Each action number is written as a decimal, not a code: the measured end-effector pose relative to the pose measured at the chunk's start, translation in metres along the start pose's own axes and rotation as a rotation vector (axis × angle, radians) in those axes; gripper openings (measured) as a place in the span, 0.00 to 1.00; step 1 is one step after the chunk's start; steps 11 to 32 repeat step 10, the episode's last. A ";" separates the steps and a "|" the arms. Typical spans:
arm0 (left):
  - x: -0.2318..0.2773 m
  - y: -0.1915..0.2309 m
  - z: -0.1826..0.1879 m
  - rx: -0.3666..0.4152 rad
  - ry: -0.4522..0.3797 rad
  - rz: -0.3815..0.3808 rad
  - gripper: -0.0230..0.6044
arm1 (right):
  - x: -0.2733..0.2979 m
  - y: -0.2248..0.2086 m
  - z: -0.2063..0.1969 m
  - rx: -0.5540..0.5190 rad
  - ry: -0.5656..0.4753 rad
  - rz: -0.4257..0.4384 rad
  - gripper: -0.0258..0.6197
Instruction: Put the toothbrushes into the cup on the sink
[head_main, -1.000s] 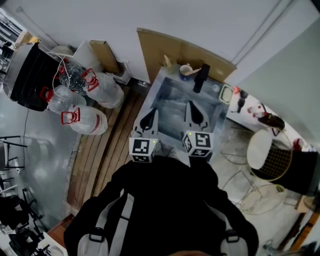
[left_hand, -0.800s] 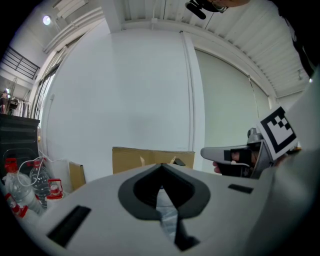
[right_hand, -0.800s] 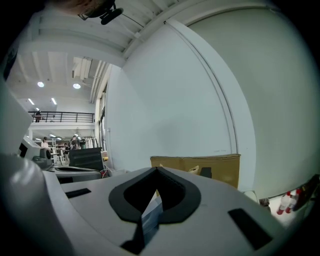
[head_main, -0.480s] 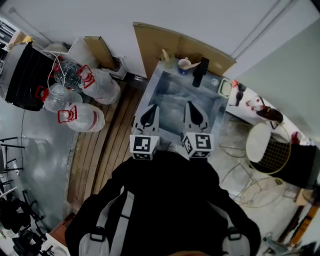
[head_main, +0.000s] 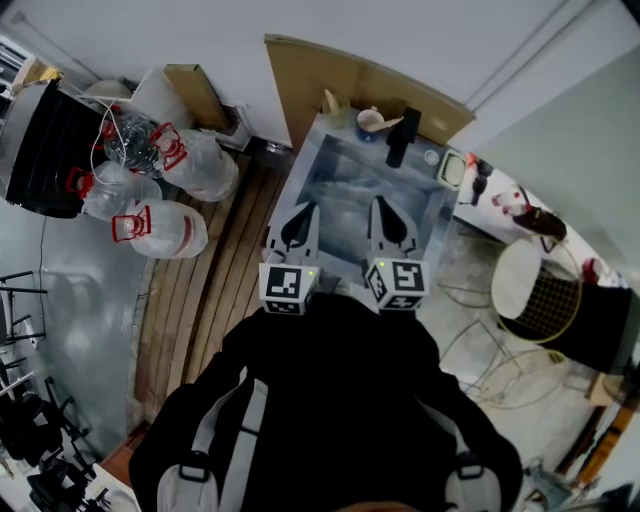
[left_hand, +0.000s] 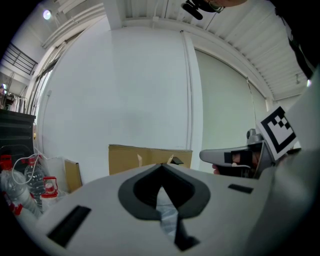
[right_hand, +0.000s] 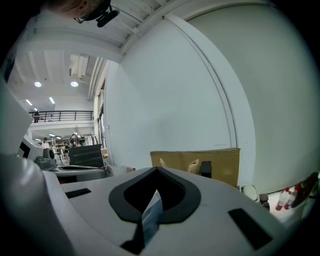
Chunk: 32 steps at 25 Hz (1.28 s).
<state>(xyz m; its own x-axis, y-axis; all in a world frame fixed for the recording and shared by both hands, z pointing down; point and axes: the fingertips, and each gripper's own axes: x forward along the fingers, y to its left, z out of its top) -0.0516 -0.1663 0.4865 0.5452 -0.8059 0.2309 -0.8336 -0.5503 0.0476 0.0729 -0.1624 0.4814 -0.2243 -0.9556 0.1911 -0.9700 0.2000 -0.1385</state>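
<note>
The small pale cup (head_main: 370, 121) stands on the back rim of the steel sink (head_main: 340, 178), in the upper middle of the head view. A pale stick seems to lean out of it to the right. It may be a toothbrush, but it is too small to be sure, and I cannot find any other toothbrush with certainty.

Just beside the cup on the right stands a black upright object (head_main: 402, 138), and behind both is a brown cardboard sheet (head_main: 330, 70) against the wall.

The left gripper (head_main: 302, 222) and the right gripper (head_main: 385, 220) hover side by side over the near edge of the basin, well apart from the cup. Each gripper view shows the jaws pressed together with nothing between them.

I judge that the task is either not started or almost finished. The risks from here:
- The clenched jaws must open before any pick.
- A thin handle may slip or turn between the pads.
- A reach across the basin could knock over the light cup or the black object.
</note>
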 end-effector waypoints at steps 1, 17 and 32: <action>0.000 0.000 0.000 -0.002 0.001 0.000 0.04 | 0.000 0.000 0.000 0.000 0.002 -0.001 0.04; 0.006 -0.004 -0.003 -0.007 0.001 -0.020 0.04 | 0.001 0.000 -0.005 0.002 0.025 -0.009 0.04; 0.006 -0.004 -0.003 -0.007 0.001 -0.020 0.04 | 0.001 0.000 -0.005 0.002 0.025 -0.009 0.04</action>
